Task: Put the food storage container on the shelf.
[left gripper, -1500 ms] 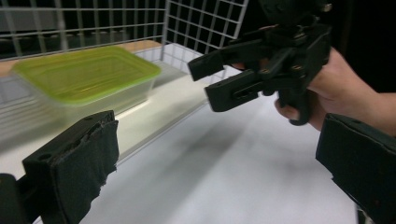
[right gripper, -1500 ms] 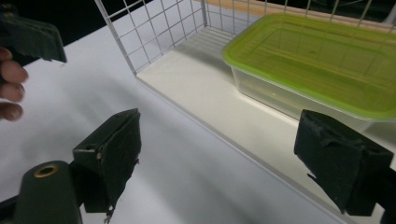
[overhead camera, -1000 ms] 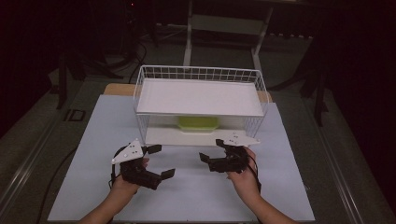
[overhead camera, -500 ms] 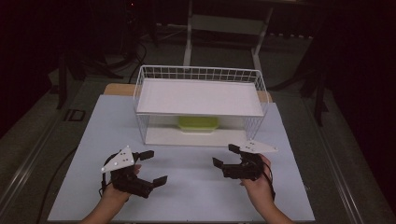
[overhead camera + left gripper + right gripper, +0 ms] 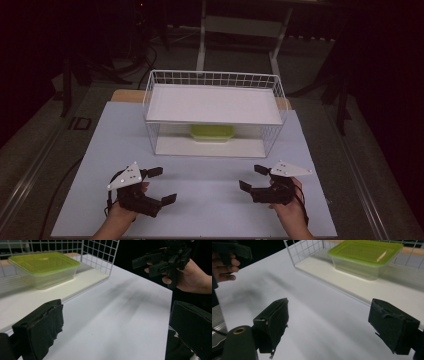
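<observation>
Under the white shelf board (image 5: 212, 103) of the wire rack (image 5: 270, 80), sitting toward the back of the lower tray (image 5: 172, 145): a clear container (image 5: 212, 133) with a green lid, upright and closed, touching neither gripper. Seen nearer in the left gripper view as the same container (image 5: 42, 268) resting on the tray, with mesh wall behind it; likewise in the right gripper view (image 5: 364, 257), a pale label lying on the lid. Standing on the white table (image 5: 210, 170), with the open front of the rack facing the person. Nearer the table's front edge, hovering over bare surface, well apart from the rack and from each other: the left gripper (image 5: 163, 185), held from below by the left hand (image 5: 122, 210), jaws spread wide and pointing inward toward the right; the right gripper (image 5: 252, 177), held by the right hand (image 5: 287, 207), jaws likewise spread, pointing inward toward the left. Both holding nothing, forearms entering from the bottom edge, grey three-cornered plates facing up.
</observation>
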`<action>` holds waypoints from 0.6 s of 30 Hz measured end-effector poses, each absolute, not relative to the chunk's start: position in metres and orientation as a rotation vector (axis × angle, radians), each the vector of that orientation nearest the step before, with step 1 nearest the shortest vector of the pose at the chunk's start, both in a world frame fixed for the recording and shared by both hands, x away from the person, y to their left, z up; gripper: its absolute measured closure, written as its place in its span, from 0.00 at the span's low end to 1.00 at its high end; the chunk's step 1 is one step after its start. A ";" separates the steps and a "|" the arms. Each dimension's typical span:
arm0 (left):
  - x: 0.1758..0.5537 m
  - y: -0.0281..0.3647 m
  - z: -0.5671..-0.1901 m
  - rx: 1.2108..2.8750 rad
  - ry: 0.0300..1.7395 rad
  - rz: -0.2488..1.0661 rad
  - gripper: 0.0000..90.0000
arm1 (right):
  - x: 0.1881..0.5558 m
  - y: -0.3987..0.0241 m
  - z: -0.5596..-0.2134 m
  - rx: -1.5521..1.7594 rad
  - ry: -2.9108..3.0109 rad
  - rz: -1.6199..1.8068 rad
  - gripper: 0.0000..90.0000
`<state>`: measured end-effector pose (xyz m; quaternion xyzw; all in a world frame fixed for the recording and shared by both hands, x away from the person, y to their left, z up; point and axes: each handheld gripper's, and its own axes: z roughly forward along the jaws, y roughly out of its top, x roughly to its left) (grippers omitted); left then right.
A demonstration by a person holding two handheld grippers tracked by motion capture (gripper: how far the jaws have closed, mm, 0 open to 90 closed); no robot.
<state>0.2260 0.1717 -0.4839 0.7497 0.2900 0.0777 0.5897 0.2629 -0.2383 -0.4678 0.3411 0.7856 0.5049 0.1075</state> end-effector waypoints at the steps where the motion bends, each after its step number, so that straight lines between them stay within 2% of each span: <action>1: 0.225 0.171 -0.485 1.739 0.666 0.172 0.00 | 0.262 -0.240 -0.469 1.004 2.317 1.490 0.18; 10: 0.222 0.164 -0.490 1.766 0.609 0.159 0.00 | 0.256 -0.254 -0.476 0.868 2.341 1.558 0.18; 18: 0.222 0.161 -0.496 1.774 0.592 0.144 0.00 | 0.256 -0.250 -0.488 0.783 2.387 1.559 0.18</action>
